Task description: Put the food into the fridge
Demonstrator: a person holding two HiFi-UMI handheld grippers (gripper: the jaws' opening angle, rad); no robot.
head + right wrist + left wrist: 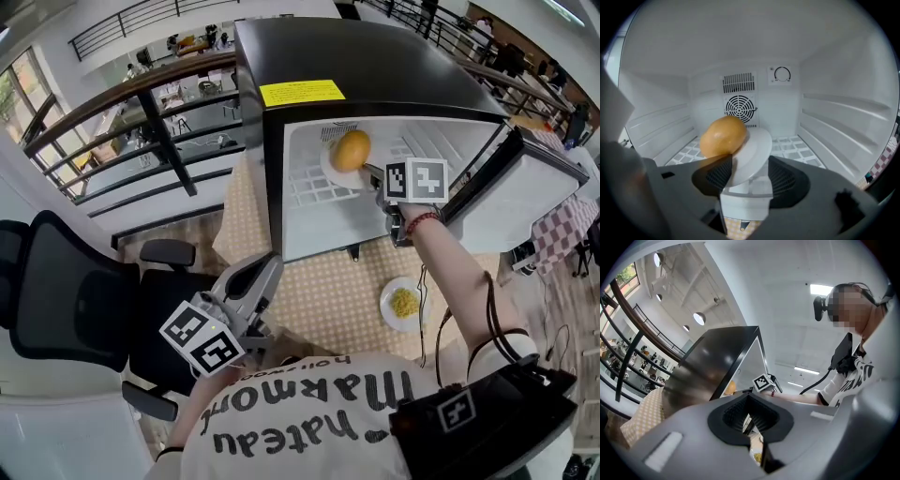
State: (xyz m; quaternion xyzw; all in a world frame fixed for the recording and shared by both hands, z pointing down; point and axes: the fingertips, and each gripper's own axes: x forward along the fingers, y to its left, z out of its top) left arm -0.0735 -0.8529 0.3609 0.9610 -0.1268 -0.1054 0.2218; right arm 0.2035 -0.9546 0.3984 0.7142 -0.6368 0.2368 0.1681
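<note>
The person's white printed shirt (309, 422) fills 6 o'clock of the head view, nearest the lens. At 7 o'clock the left gripper (265, 274) hangs idle over the checked tablecloth (319, 291), pointing towards the fridge; its own view shows the jaws drawn together with nothing between them.

At 12 o'clock stands the black mini fridge (375, 66), its door (525, 202) swung wide to 3 o'clock. Inside the cavity, at 1 o'clock, the right gripper (373, 172) is clamped on the near rim of a small white plate (752, 154). That plate carries a golden bun (723, 137), which sits at its 10 o'clock side. The plate is tilted and held over the white grid shelf (792, 145).

By my judgement the step in hand is placing this plate. The next move calls for levelling it, lowering it flat onto the shelf, and only then parting the jaws; on the present tilt the bun might roll off.

At 4 o'clock a second plate (386, 309) of yellow food (405, 303) waits on the cloth, well apart from both grippers; it looks like the next thing to fetch.

Whether the held plate touches the shelf I cannot tell; the yellow food is too small to name; the bun could be a smooth fruit instead.
</note>
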